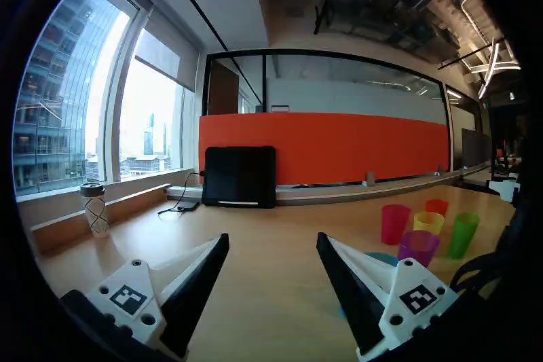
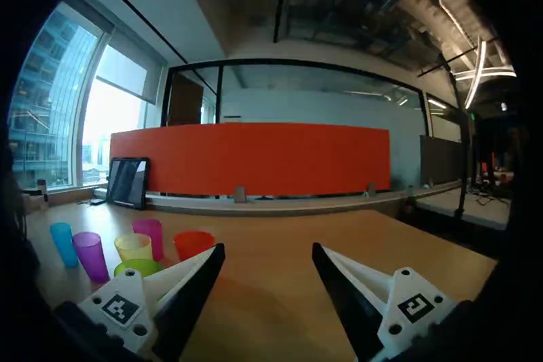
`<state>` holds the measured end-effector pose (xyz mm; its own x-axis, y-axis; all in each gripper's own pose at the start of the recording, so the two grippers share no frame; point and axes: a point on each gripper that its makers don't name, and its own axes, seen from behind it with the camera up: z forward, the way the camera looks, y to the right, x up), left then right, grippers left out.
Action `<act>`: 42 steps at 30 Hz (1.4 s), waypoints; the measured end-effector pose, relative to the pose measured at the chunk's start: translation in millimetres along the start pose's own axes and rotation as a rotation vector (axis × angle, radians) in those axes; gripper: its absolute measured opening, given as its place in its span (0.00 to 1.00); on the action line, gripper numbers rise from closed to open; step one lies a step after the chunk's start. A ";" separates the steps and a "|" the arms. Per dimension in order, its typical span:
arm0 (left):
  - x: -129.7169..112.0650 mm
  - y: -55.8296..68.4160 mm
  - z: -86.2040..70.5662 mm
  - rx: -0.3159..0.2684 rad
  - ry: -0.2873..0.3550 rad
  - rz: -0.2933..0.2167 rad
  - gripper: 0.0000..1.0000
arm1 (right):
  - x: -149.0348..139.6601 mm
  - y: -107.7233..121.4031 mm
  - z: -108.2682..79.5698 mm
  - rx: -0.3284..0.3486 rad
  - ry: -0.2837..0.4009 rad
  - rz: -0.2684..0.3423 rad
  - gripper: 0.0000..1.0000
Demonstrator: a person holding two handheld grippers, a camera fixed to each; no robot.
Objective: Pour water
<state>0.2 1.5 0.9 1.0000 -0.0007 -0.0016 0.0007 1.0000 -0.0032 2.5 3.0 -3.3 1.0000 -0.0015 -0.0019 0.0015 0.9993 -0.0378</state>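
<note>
Your left gripper (image 1: pixel 272 237) and right gripper (image 2: pixel 268 246) have jaws wide open, empty; straddle the purple cup (image 1: pixel 418 245) squarely and lift it upright.

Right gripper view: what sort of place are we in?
Probably a high-rise office: a long wooden desk with an orange divider panel, a glass-walled room behind it, and tall windows looking onto towers.

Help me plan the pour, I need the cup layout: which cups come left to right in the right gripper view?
blue cup → purple cup → yellow cup → pink cup → red cup. The green cup overlaps the yellow one, so it is left out of the order.
</note>
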 end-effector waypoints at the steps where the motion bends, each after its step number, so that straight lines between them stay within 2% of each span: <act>1: 0.0 0.1 0.1 0.000 0.000 0.000 0.96 | 0.0 0.1 0.1 -0.001 0.000 0.000 1.00; 42: 0.3 0.4 0.4 0.000 0.000 0.000 0.96 | -1.8 -1.8 0.5 0.005 -0.002 0.001 0.99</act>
<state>0.5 1.9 1.3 1.0000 -0.0009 -0.0015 0.0009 1.0000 -0.0030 0.7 1.3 -2.8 1.0000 -0.0006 0.0005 0.0007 0.9995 -0.0323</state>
